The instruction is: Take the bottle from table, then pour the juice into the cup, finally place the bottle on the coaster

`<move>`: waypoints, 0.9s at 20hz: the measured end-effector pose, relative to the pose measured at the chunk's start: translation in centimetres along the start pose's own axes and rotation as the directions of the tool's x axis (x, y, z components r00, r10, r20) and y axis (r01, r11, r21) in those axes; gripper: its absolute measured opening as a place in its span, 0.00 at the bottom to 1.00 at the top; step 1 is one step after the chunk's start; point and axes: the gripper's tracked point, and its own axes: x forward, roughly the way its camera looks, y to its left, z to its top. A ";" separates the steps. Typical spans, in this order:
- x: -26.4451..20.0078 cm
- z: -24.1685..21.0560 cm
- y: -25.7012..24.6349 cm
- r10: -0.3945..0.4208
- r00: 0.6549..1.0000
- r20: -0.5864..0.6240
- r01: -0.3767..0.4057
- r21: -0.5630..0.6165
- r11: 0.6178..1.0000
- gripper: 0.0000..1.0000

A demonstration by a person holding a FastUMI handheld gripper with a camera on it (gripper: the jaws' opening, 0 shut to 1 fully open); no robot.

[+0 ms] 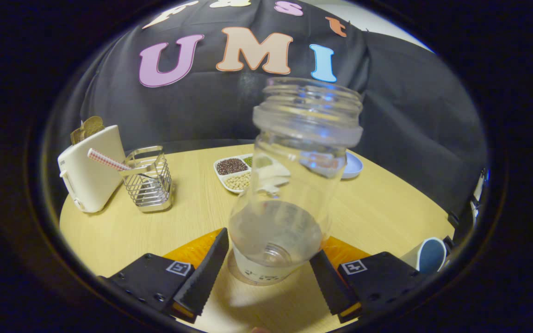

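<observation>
Your one camera rides on the claw and looks forward along its two black fingers, which rise from the near edge of the picture. It sits low and very near the clear bottle, which stands between the fingers with gaps on both sides and looms large, its open mouth tilting toward you. You look slightly downward over the round wooden desk, so its far rim curves across the middle. Beyond the bottle you face the black cloth wall. The fisheye bends everything: the toaster and wire rack lean inward at one side, a blue cup at the other.
</observation>
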 end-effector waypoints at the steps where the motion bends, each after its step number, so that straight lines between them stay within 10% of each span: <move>1: -0.1 0.0 0.0 0.000 1.000 0.001 0.000 -0.003 1.000 1.00; 18: -0.4 -0.3 0.3 0.022 1.000 -0.020 -0.022 -0.003 1.000 1.00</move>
